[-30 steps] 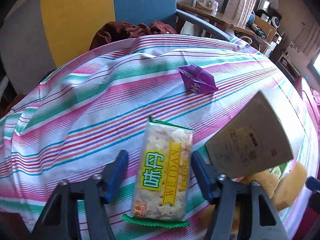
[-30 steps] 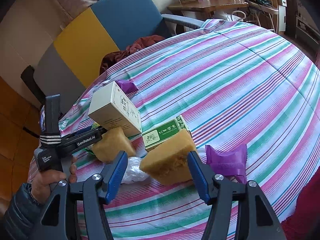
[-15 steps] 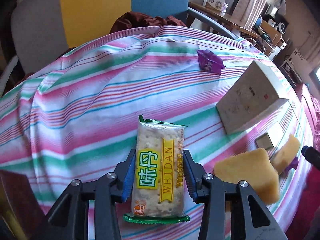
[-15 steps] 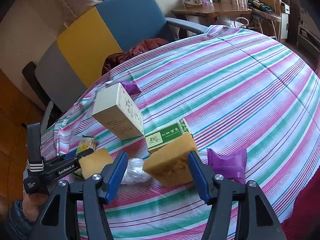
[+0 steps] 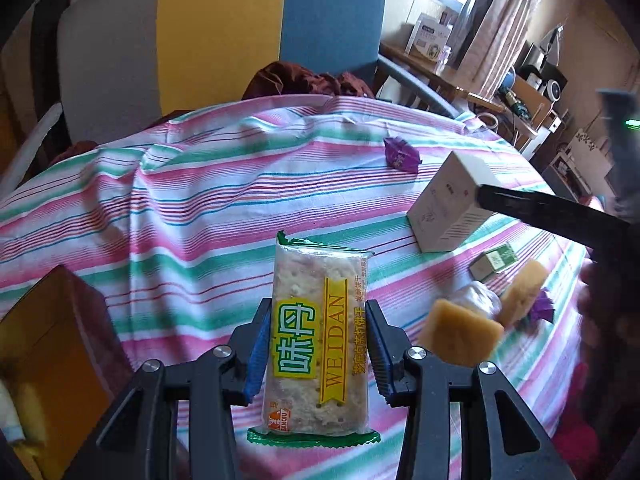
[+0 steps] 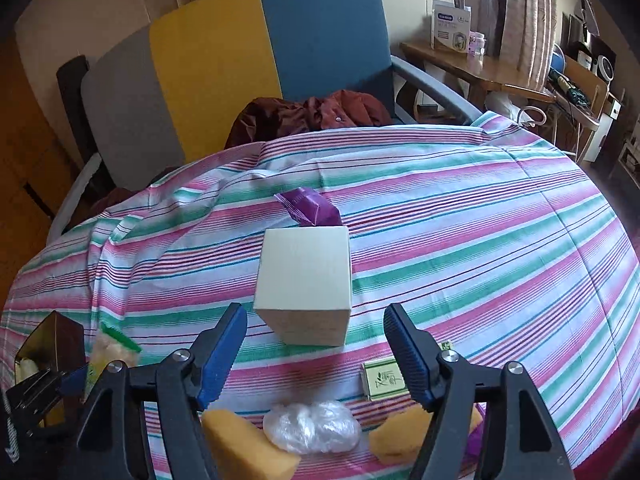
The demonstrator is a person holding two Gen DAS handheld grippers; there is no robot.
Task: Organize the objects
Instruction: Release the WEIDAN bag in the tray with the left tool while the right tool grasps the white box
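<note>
Gripping the cracker pack [image 5: 318,344] lengthwise, the left claw [image 5: 318,354] has just closed; the right claw [image 6: 316,354], just widened and empty, faces the box [image 6: 306,284] at twelve o'clock.

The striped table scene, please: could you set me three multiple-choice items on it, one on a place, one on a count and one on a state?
1. The purple wrapper near the cream box lies
A. behind it
B. on top of it
C. inside it

2. Yellow sponge blocks on the cloth:
A. one
B. two
C. four

3. The left gripper is
A. open and empty
B. shut on the cracker packet
C. shut on a sponge

Answers:
1 A: the purple wrapper shows past the cream box.
2 B: sponge blocks.
3 B: the left gripper presses the cracker packet.
</note>
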